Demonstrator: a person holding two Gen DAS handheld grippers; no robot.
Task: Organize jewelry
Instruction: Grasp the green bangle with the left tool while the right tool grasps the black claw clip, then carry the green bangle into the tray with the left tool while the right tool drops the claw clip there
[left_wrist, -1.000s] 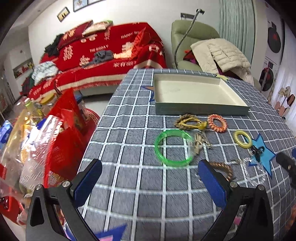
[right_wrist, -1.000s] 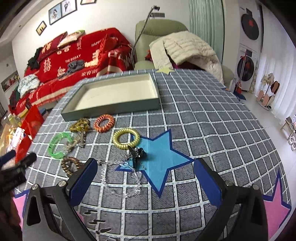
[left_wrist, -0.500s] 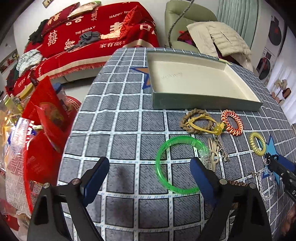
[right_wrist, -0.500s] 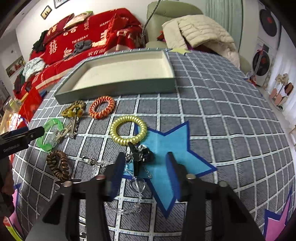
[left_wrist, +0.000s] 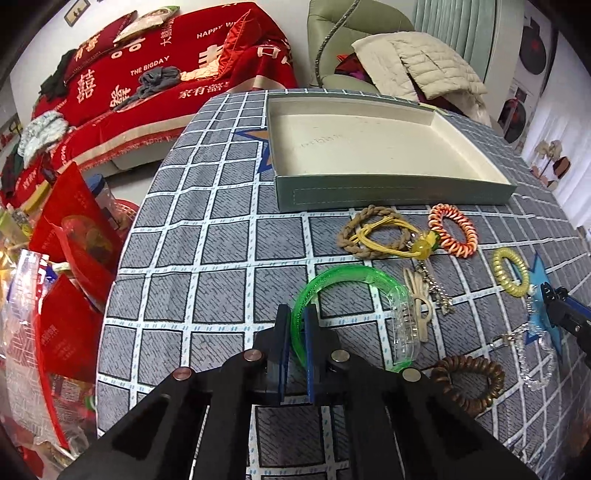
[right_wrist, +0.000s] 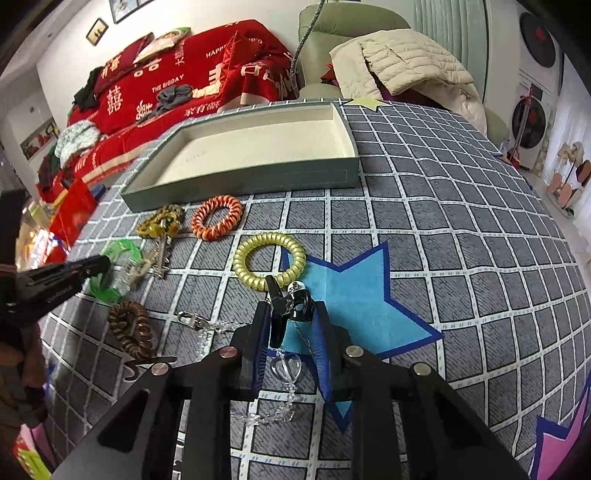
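My left gripper (left_wrist: 296, 314) is shut on the near-left rim of a green plastic bangle (left_wrist: 351, 280) lying on the checked tablecloth. My right gripper (right_wrist: 290, 314) is closed around a black clip (right_wrist: 286, 306) attached to a clear crystal chain with a heart pendant (right_wrist: 284, 369). A shallow grey-green box (left_wrist: 369, 147) with a cream inside stands empty behind the jewelry; it also shows in the right wrist view (right_wrist: 258, 147). The left gripper shows at the left of the right wrist view (right_wrist: 88, 267).
On the cloth lie an orange coil band (right_wrist: 218, 218), a yellow coil band (right_wrist: 269, 260), a brown coil band (right_wrist: 131, 330), a braided bracelet with yellow cord (left_wrist: 376, 236) and a small key charm (left_wrist: 424, 295). Red bags (left_wrist: 70, 258) stand past the table's left edge.
Both grippers moved forward and down and closed: the left onto the green bangle's rim, the right around the black clip on the crystal chain.
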